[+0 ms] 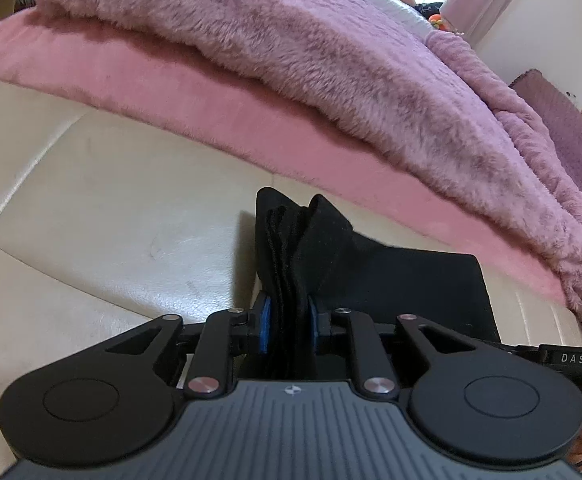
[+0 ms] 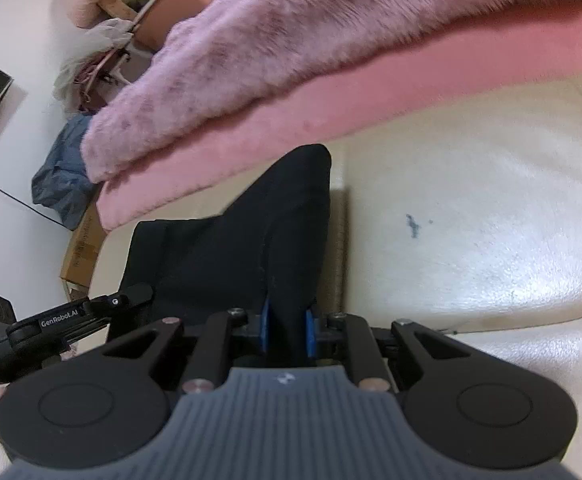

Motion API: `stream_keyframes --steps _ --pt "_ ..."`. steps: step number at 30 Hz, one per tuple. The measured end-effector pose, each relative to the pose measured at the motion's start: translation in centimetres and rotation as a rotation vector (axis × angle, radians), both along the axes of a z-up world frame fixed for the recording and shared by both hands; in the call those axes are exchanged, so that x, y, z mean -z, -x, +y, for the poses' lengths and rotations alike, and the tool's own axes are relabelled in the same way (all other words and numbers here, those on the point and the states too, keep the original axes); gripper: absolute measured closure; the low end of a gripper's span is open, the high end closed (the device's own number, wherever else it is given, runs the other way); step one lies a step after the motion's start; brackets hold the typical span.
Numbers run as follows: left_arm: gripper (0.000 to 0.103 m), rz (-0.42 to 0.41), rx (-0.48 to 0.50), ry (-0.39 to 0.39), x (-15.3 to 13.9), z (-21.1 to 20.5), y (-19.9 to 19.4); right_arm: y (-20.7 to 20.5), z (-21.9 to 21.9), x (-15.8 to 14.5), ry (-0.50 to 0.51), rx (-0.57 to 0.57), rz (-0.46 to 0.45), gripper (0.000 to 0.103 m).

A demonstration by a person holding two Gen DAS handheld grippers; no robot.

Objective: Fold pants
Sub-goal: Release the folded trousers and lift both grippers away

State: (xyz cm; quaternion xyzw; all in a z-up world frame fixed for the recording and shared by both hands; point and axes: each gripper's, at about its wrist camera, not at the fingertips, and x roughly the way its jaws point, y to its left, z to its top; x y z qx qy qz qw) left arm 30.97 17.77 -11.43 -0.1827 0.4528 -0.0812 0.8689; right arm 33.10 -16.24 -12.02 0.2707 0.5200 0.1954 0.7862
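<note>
The black pants (image 1: pixel 411 284) lie on a cream leather bench (image 1: pixel 91 200) at the foot of a bed. My left gripper (image 1: pixel 289 326) is shut on a bunched, several-layered edge of the pants and holds it raised off the bench. My right gripper (image 2: pixel 287 328) is shut on another raised fold of the same pants (image 2: pixel 251 248). The left gripper shows at the left edge of the right wrist view (image 2: pixel 71 316), close beside the right one. The rest of the pants lies flat between them.
A pink mattress edge (image 1: pixel 211 96) and a fluffy mauve blanket (image 1: pixel 291 40) rise just behind the bench. In the right wrist view a blue cloth heap (image 2: pixel 59 176) and a cardboard box (image 2: pixel 83 248) lie on the floor to the left.
</note>
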Motion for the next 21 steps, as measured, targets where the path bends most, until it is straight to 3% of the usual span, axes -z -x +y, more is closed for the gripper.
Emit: stream_keyframes --steps 6,10,12,14,18,21 --pt "0.062 -0.027 0.027 -0.028 1.0 0.4 -0.1 -0.4 -0.2 1.8 -0.009 0.006 0.002 0.089" --pt "0.044 -0.014 0.001 -0.044 0.9 0.5 -0.1 -0.4 -0.1 1.7 0.004 -0.001 -0.007 0.089" --pt "0.04 -0.009 0.003 -0.093 0.1 -0.1 0.0 -0.5 0.2 1.3 0.022 0.0 -0.004 0.084" --pt "0.04 -0.019 -0.007 -0.155 -1.0 -0.7 0.4 -0.4 0.7 0.4 0.067 -0.011 -0.021 0.068" --pt "0.04 -0.171 -0.095 -0.322 -4.7 -2.5 3.3 0.7 1.5 -3.1 0.19 -0.04 -0.129 0.062" --pt "0.038 -0.276 -0.095 -0.391 -7.9 -4.7 6.1 2.7 2.3 -6.6 0.264 -0.069 -0.251 0.049"
